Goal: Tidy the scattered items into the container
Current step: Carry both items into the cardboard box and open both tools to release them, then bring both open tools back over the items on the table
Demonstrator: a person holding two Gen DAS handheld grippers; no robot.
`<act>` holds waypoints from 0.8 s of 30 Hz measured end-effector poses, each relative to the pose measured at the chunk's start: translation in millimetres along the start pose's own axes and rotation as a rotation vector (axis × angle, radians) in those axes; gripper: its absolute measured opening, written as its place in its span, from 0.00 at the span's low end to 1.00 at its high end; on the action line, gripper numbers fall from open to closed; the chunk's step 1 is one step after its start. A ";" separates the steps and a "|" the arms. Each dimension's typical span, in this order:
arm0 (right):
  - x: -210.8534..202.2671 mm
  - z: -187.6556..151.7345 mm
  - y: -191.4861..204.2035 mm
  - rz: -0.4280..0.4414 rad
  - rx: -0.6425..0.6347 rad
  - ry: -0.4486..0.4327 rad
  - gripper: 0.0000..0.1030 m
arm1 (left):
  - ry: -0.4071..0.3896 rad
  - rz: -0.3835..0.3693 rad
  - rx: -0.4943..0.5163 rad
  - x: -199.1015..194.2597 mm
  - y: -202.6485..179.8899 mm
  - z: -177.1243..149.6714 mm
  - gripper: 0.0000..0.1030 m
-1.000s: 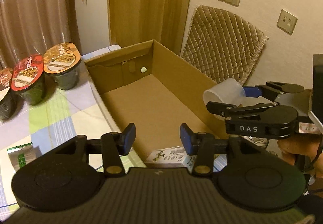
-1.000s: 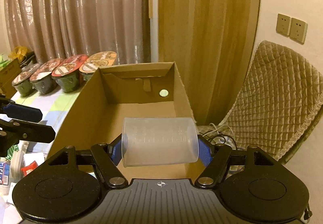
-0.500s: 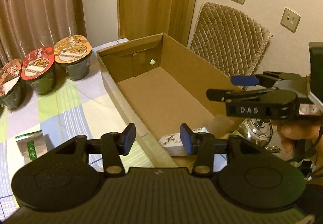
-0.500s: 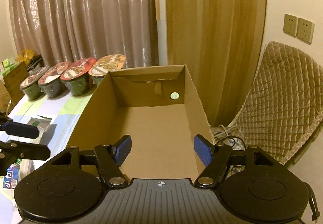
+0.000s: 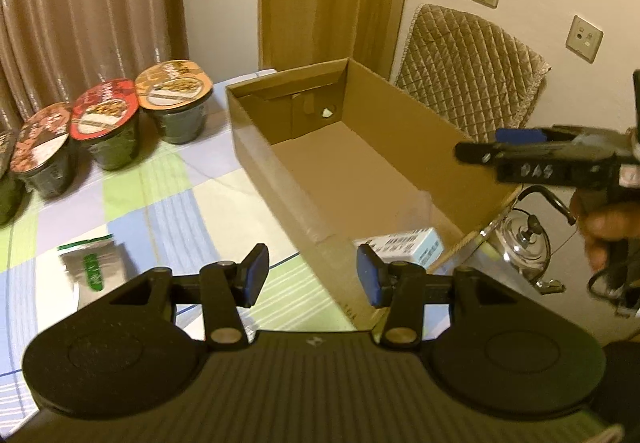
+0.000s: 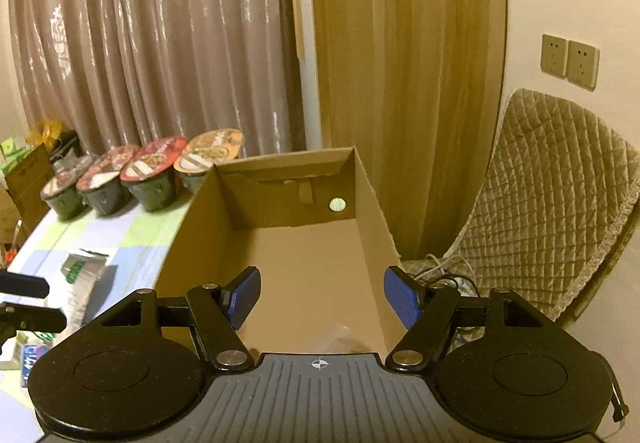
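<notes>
I'm hovering both empty, spread grippers by the cardboard box (image 5: 404, 123), and the foil packet (image 5: 94, 267) is lying left of my left gripper (image 5: 308, 275), the closer one.

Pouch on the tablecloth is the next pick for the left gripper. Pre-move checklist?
1. Left gripper empty: ok, jaws apart, nothing between them.
2. Right gripper empty: ok, jaws apart, nothing held.
3. Pouch free to grasp: ok, lies alone on the cloth, apart from the box.
4. Room in box: ok, floor mostly bare, with a carton at the near end.
5. Cup settled in box: cannot tell, only a faint clear shape on the floor.
6. Right gripper out of the way: ok, it is over the box's far side from the pouch.
</notes>
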State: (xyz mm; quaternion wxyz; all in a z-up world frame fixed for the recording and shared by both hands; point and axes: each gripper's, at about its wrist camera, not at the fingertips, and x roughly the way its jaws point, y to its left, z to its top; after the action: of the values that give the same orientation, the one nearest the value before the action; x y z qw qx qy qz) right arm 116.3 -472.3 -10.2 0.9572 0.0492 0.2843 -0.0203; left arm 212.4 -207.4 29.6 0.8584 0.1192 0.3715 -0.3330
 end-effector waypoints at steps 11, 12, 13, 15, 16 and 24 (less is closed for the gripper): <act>-47.4 -5.5 67.9 0.148 -0.030 -0.021 0.72 | 0.053 0.128 -0.044 -60.8 60.3 -60.9 0.51; -51.1 -7.6 76.6 0.164 -0.040 -0.019 0.72 | 0.061 0.141 -0.054 -67.0 66.9 -68.4 0.52; -54.1 -10.0 85.5 0.181 -0.049 -0.015 0.72 | 0.067 0.154 -0.065 -73.4 73.4 -75.8 0.53; -59.5 -15.9 101.9 0.210 -0.060 -0.007 0.98 | 0.079 0.177 -0.081 -85.3 85.6 -90.1 0.56; -62.7 -20.2 109.7 0.227 -0.062 -0.015 1.00 | 0.084 0.188 -0.086 -90.8 90.9 -96.5 0.58; -61.3 -55.7 178.9 0.364 -0.322 0.052 1.00 | 0.125 0.234 -0.091 -124.1 118.9 -141.1 0.66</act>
State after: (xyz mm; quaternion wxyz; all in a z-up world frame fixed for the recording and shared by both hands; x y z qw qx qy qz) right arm 46.7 -287.9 -8.3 0.9330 -0.0530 0.2950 0.1993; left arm 149.8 5.5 15.4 0.8711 0.1430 0.4226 -0.2052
